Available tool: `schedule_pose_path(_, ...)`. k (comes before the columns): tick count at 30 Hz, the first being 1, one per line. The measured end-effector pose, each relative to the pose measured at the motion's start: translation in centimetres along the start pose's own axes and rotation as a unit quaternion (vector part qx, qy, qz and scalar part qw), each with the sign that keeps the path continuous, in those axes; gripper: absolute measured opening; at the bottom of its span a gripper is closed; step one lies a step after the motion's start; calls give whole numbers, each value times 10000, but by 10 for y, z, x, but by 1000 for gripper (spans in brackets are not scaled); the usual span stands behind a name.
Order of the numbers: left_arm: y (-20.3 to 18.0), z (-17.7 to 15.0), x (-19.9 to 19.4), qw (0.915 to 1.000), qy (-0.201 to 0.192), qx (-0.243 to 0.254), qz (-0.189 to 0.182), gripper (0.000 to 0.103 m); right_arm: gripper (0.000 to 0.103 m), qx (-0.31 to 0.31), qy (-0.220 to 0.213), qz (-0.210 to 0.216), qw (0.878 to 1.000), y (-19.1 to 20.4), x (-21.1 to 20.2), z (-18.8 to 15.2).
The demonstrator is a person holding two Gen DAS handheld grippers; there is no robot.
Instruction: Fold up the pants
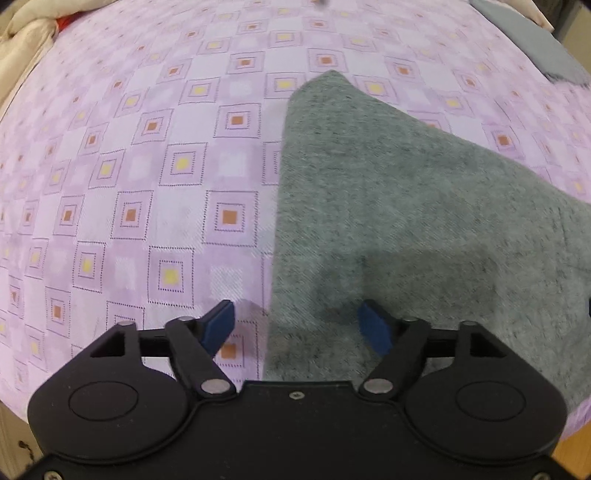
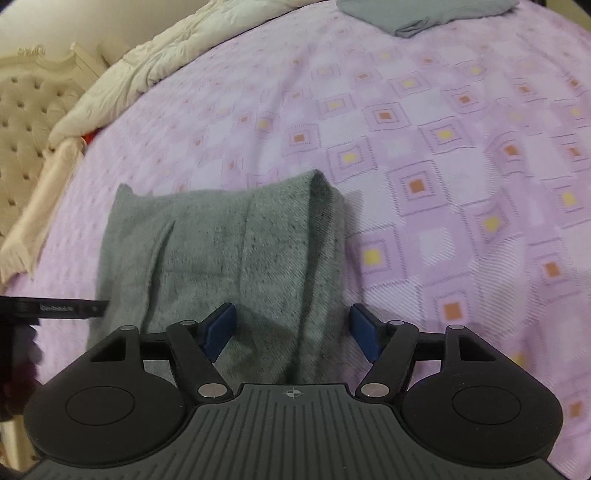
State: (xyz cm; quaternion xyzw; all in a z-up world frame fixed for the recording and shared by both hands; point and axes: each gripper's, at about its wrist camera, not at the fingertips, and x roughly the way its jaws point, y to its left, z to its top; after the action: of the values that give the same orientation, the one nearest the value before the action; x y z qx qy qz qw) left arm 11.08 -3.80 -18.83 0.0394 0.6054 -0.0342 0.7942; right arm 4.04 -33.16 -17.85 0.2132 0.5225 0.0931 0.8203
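Note:
The grey pants lie folded into a compact block on the purple patterned bedsheet. My left gripper hovers over their left edge, jaws wide apart; its blue pads touch nothing. In the right wrist view the folded pants show a thick fold along their right side. My right gripper stands open above their near right edge, with cloth below the gap and no pad pressing on it. The left gripper's black body pokes in from the left edge of that view.
A second folded grey garment lies at the far side of the bed, also seen as a grey garment at the upper right. A cream quilt is bunched along the left, next to a tufted headboard.

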Motion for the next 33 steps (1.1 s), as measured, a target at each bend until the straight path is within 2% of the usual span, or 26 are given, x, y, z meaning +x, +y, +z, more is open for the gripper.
schedule_pose_path(2, 6, 5, 5, 9998, -7, -116, -135, 80, 69, 11, 29, 86, 10000, 2, 5, 4)
schedule_pose_path(7, 17, 16, 20, 9991, 2, -389, -159, 102, 67, 101, 143, 216, 9996, 0, 7, 11)
schedule_pose_path(11, 27, 14, 24, 9965, 147, -759, -306, 102, 31, 100, 193, 246, 9995, 4, -3, 14)
schedule_pose_path(12, 29, 13, 23, 9955, 184, -866, -339, 99, 28, 21, 184, 178, 9997, 9, -7, 14)
schedule_pose_path(14, 30, 10, 17, 9935, 154, -988, -542, 81, 26, -96, 133, 59, 9998, 19, -13, 14)
schedule_pose_path(15, 28, 9, 13, 9929, 108, -986, -653, 61, 25, -131, 89, -4, 9999, 26, -17, 14)
schedule_pose_path(16, 25, 7, 8, 9923, 82, -925, -823, 36, 25, -137, 45, -57, 9999, 30, -20, 14)
schedule_pose_path(17, 20, 7, 5, 9920, 89, -834, -943, 18, 25, -144, 1, -112, 9998, 35, -22, 15)
schedule_pose_path(21, 7, 7, -14, 9962, -156, -354, -779, 15, 24, -223, -133, -386, 9989, 54, -32, 16)
schedule_pose_path(23, 10, 10, -27, 9955, -273, -259, -873, 14, 23, -228, -212, -481, 9984, 65, -37, 15)
schedule_pose_path(26, 28, 12, -50, 9924, -476, -240, -1112, 14, 23, -320, -351, -541, 9974, 88, -44, 18)
schedule_pose_path(29, 51, 26, -72, 9911, -685, -193, -1123, 14, 23, -389, -532, -454, 9968, 111, -45, 30)
schedule_pose_path(33, 97, 54, -98, 9902, -940, -128, -1025, 14, 23, -579, -693, -162, 9958, 154, -21, 67)
